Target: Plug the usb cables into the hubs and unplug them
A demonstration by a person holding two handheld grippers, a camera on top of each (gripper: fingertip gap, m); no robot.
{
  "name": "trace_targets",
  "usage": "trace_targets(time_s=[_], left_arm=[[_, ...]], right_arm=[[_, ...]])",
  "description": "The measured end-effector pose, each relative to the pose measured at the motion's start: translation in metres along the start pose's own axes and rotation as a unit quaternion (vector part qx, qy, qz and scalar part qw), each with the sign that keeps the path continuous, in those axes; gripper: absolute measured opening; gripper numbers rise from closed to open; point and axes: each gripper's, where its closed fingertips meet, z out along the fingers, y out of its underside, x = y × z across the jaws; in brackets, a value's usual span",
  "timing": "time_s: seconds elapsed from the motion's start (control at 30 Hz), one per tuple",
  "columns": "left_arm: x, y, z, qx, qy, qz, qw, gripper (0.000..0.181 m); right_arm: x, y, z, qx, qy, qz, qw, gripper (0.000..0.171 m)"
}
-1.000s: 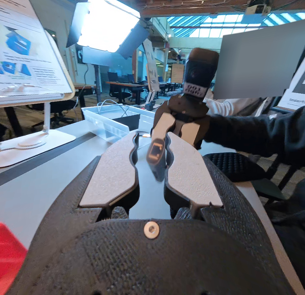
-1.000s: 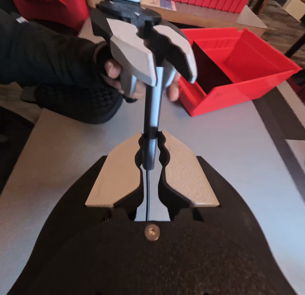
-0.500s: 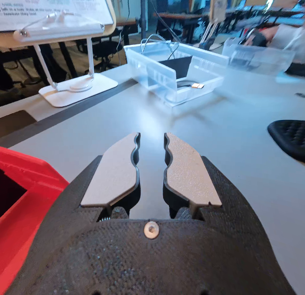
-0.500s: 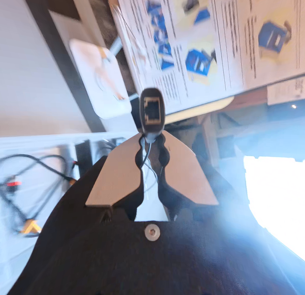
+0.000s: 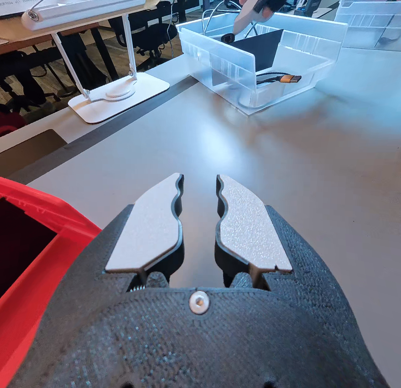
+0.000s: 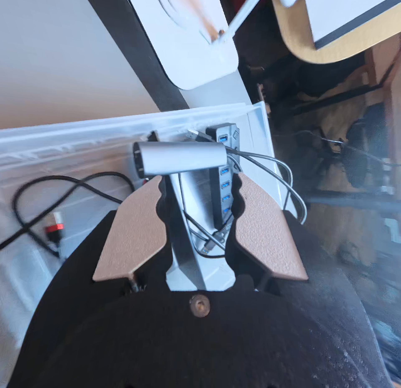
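Left wrist view
Left hand-held gripper (image 5: pixel 200 177): its 2 fingers (image 5: pixel 149 227) are flat, pale and grainy, with wavy black edges. They are a little apart with nothing between them. The body behind them is rough black plastic with 1 shiny screw.
Desk (image 5: pixel 282 171): smooth, grey and shiny, with a dark strip along its far side.
Red bin (image 5: pixel 32 258): hard red plastic, dark inside, just beside the gripper on the left.
Clear bin (image 5: pixel 245 65): see-through plastic box, well away on the far side of the desk. A black card stands inside it.
Orange usb cable (image 5: pixel 288 79): a dark cord with an orange and metal plug, lying in the near part of the clear bin.
White stand (image 5: pixel 119 95): flat white base with thin legs, holding up a board with a page on it.
Right hand-held gripper (image 5: pixel 247 19): far off, over the back of the clear bin. A small dark thing is at its tip.

Right wrist view (a bit blurry)
Right hand-held gripper (image 6: pixel 199 177): its 2 tan, grainy fingers are wide apart and hold nothing.
Silver hub (image 6: pixel 180 158): a smooth metal bar with round ends, lying sideways just past the fingertips. I cannot tell if it touches them. Grey cords loop out of its right end.
Black hub (image 6: pixel 225 182): long and dark, with a row of blue ports, in the end part of the clear bin (image 6: pixel 65 134).
Red usb cable (image 6: pixel 54 225): a black cord with a red and metal plug, lying in the bin to the left.
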Motion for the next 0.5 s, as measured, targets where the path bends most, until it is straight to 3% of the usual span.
trace_targets(time_s=[0.27, 0.5], left_arm=[[0.001, -0.001, -0.001, -0.002, -0.007, 0.008, 1.0, 0.029], [-0.011, -0.005, -0.019, -0.023, -0.033, 0.043, 0.998, 0.033]], right_arm=[[-0.056, -0.037, -0.081, 0.129, -0.066, 0.056, 0.988, 0.06], [-0.144, 0.012, -0.102, 0.073, -0.092, -0.019, 0.993, 0.057]])
